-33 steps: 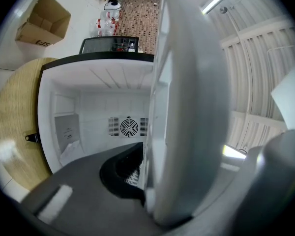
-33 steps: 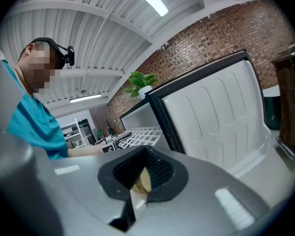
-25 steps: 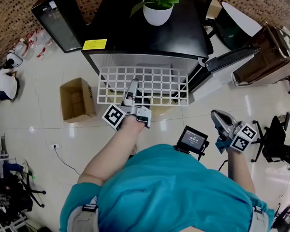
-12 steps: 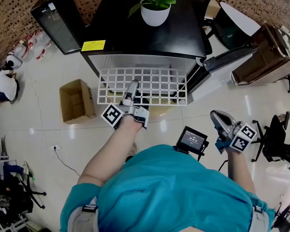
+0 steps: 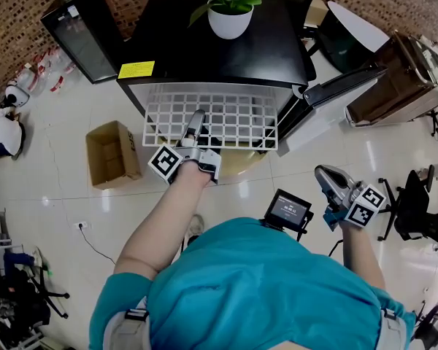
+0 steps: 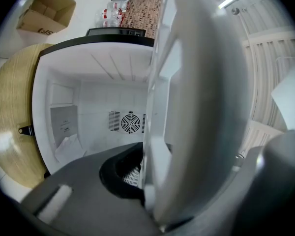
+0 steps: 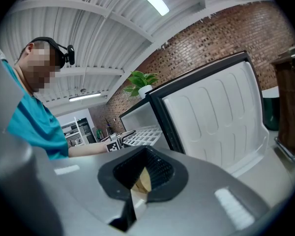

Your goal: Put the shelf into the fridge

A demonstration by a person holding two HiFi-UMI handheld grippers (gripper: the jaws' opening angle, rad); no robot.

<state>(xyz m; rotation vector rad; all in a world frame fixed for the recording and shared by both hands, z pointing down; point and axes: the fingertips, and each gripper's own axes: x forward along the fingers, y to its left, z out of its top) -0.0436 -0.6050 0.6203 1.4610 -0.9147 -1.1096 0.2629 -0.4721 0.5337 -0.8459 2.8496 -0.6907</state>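
The white wire shelf (image 5: 233, 115) lies level, its far part under the black fridge's top (image 5: 219, 57) and its near part sticking out of the open front. My left gripper (image 5: 195, 125) is shut on the shelf's near edge. In the left gripper view the shelf (image 6: 196, 82) stands edge-on between the jaws (image 6: 147, 181), with the white fridge interior (image 6: 88, 107) and its fan vent (image 6: 130, 122) behind. My right gripper (image 5: 325, 175) hangs off to the right, away from the fridge, shut and holding nothing. The right gripper view shows its jaws (image 7: 135, 191) together and the fridge door (image 7: 211, 117) swung open.
The open fridge door (image 5: 336, 87) juts out to the right. A potted plant (image 5: 228, 19) stands on the fridge. On the floor to the left sits a cardboard box (image 5: 111, 153). A small screen device (image 5: 288, 210) is below me, and a wooden cabinet (image 5: 394, 79) lies at the right.
The left gripper has pushed the shelf a little farther into the fridge. The right gripper has barely moved.
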